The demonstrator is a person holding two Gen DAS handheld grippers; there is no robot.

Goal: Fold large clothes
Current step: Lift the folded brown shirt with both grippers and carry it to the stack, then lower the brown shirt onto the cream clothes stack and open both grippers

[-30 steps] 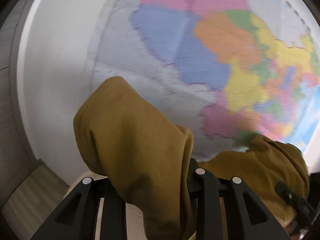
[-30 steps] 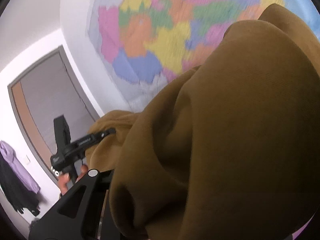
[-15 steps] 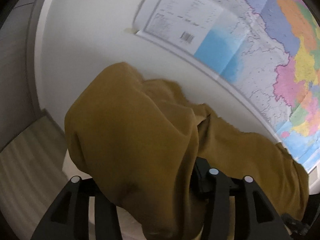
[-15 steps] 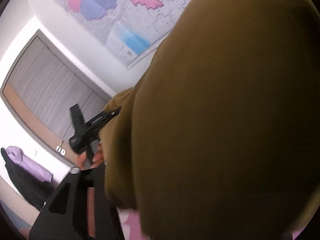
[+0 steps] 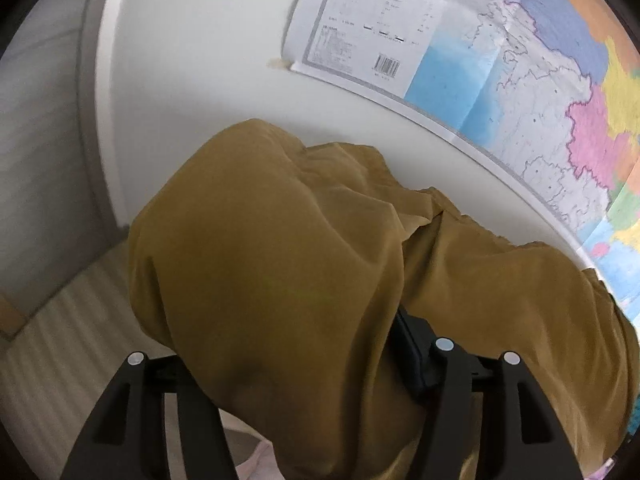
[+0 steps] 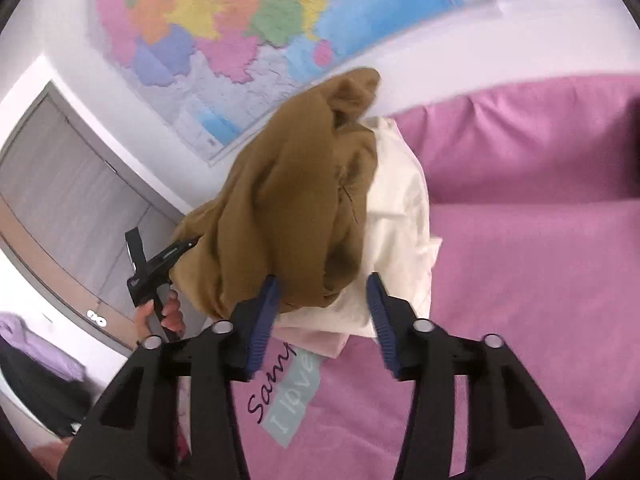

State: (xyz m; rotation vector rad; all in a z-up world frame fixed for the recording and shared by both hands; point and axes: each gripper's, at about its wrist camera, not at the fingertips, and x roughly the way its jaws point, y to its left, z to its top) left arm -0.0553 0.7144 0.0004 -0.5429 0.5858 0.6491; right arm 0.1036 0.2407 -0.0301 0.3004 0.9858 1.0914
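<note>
A mustard-brown garment (image 5: 280, 280) drapes over my left gripper (image 5: 296, 380) and hides its fingertips; the jaws look shut on the cloth. In the right wrist view the same garment (image 6: 288, 200) hangs bunched from the left gripper (image 6: 160, 264), held by a hand at the left. It lies against a folded cream cloth (image 6: 400, 216). My right gripper (image 6: 322, 316) is open, its blue-padded fingers (image 6: 262, 320) apart, with the garment's lower end between them.
A pink bed cover (image 6: 520, 280) with printed lettering lies below the right gripper. A coloured wall map (image 5: 540, 100) hangs on the white wall (image 5: 192, 80). A grey sliding door (image 6: 60, 200) and hanging dark and lilac clothes (image 6: 32, 360) are at the left.
My right gripper let go of the garment and opened; the cloth no longer fills its view, and the bed shows. The left gripper tilted down, still carrying the garment.
</note>
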